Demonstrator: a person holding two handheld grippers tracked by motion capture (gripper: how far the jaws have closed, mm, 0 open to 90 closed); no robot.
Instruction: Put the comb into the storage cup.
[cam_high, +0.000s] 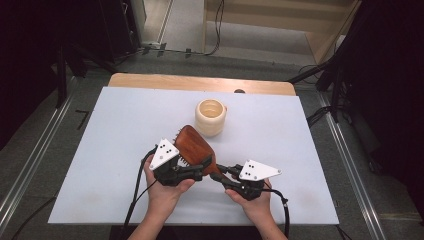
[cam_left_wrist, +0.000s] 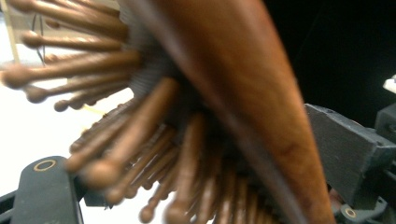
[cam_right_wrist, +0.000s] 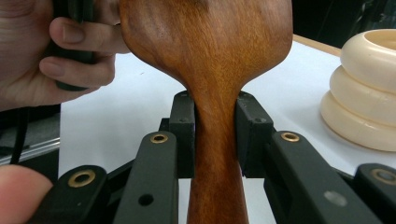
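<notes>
A wooden hairbrush is held off the table between my two grippers, its back up and its bristles down and to the left. My right gripper is shut on its narrow handle; in the right gripper view the handle is pinched between both pads of the gripper. My left gripper reaches the lower part of the brush's head. In the left gripper view the head sits between the jaws of the gripper, its wooden back against one pad and its bristle tips against the other.
A cream ribbed cup stands upright just behind the brush, also at the right in the right gripper view. The white table cover lies over a wooden top. A floor with cables and dark stands surrounds the table.
</notes>
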